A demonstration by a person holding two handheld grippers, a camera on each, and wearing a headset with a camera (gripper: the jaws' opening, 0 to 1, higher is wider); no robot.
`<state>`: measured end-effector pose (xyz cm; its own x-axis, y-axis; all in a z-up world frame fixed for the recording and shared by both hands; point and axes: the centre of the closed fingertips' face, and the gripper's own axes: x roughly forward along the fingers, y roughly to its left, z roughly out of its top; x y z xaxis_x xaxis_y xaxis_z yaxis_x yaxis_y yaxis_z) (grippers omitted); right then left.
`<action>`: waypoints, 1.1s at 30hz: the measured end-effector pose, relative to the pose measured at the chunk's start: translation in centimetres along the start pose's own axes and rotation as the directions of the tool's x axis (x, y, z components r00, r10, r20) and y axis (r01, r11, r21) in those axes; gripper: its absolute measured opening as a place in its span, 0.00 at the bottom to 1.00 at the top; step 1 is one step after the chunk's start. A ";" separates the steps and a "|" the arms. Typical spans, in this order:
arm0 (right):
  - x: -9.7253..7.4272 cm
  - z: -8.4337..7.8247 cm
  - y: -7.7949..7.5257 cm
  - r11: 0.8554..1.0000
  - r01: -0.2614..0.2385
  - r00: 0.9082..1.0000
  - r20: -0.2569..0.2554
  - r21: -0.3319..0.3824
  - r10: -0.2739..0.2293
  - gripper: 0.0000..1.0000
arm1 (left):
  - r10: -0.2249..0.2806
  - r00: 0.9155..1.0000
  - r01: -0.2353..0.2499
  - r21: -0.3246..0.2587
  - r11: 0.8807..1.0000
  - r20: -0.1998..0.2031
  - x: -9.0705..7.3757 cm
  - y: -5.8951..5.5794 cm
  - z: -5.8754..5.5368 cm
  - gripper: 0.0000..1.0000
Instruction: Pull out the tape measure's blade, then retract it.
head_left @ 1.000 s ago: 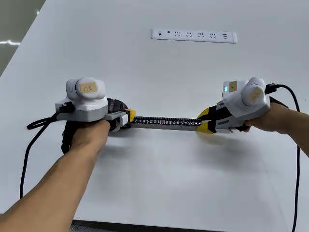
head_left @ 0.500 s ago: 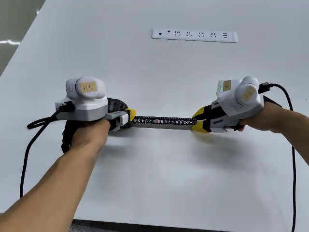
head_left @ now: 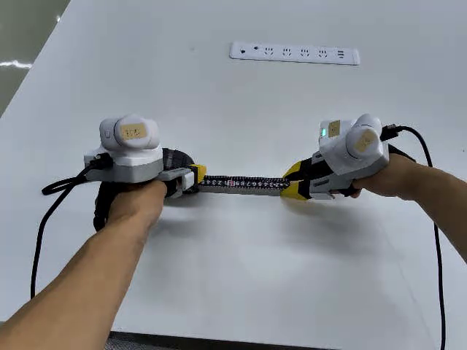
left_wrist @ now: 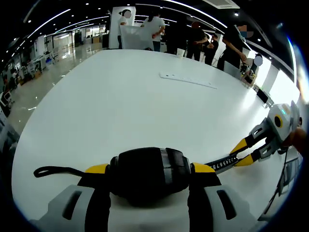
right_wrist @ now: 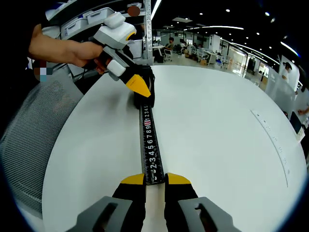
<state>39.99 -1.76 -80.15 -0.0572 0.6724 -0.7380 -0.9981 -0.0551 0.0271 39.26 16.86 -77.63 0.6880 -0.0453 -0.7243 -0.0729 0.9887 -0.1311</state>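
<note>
The black tape measure case sits on the white table, clamped between the yellow-tipped jaws of my left gripper. Its black blade with white numerals runs out to the right, just above the table. My right gripper is shut on the blade's free end. In the left gripper view the blade leads to the right gripper. In the right gripper view the left gripper holds the case at the far end.
A white power strip lies at the back of the white table. Black cables trail from both grippers over the table. A mesh chair stands beside the table edge. Several people stand beyond the table's far end.
My right gripper has moved left toward the case, still holding the blade's end, so the exposed blade is shorter. The left gripper and case have stayed put.
</note>
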 end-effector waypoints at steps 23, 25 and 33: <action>1.2 1.1 -0.2 1.000 -0.003 1.000 0.014 -0.003 0.003 0.11 | -0.007 1.000 0.007 -0.008 1.000 -0.005 0.1 0.0 0.0 0.60; 1.3 1.2 -0.2 1.000 -0.003 1.000 0.014 -0.004 0.003 0.11 | -0.007 1.000 0.007 -0.009 1.000 -0.005 0.1 0.0 0.0 0.60; 2.0 1.9 0.0 1.000 -0.005 1.000 0.020 -0.010 0.005 0.12 | -0.008 1.000 0.008 -0.011 1.000 -0.005 0.1 0.0 0.0 0.60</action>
<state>39.79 0.93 -80.35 -0.0629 0.6869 -0.7240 -0.9975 -0.0658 0.0243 39.29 16.87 -77.70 0.6851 -0.0539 -0.7265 -0.0751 0.9867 -0.1440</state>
